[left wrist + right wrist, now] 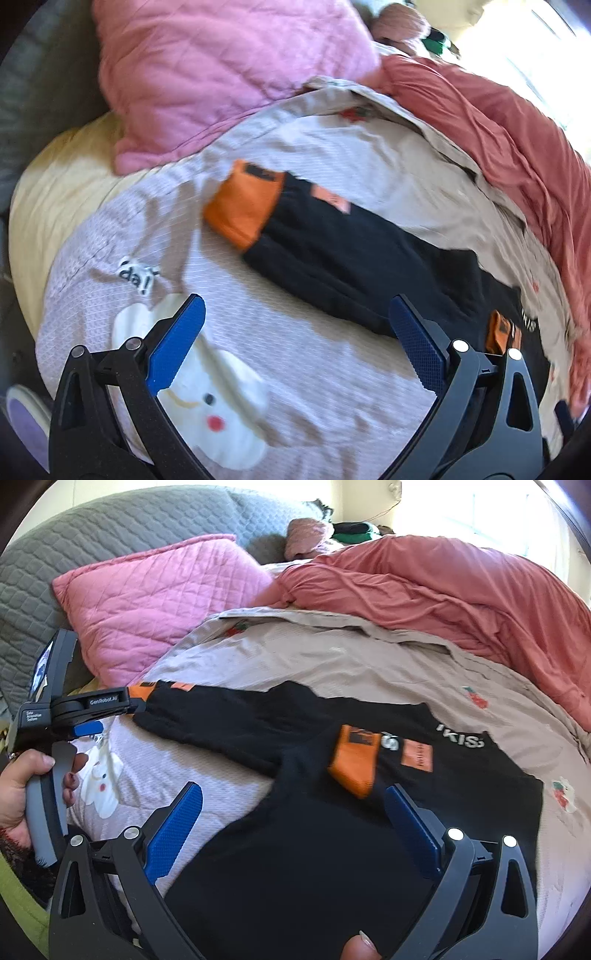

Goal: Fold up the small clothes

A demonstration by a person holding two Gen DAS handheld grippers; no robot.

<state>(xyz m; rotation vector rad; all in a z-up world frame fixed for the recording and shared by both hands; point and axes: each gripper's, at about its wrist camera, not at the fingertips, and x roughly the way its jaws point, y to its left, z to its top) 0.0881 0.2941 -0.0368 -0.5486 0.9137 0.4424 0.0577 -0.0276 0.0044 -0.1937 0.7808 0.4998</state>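
A small black shirt with orange cuffs lies spread on the bed. One sleeve stretches out to the left, ending in an orange cuff. The other sleeve is folded over the body, its orange cuff near white lettering. My left gripper is open and empty above the bedcover, just short of the long sleeve. In the right wrist view the left gripper is at the left, near the sleeve's cuff. My right gripper is open and empty over the shirt's body.
The shirt rests on a beige and lilac bedcover with cartoon prints. A pink quilted pillow lies at the back left, a coral blanket at the back right. A grey quilted headboard stands behind.
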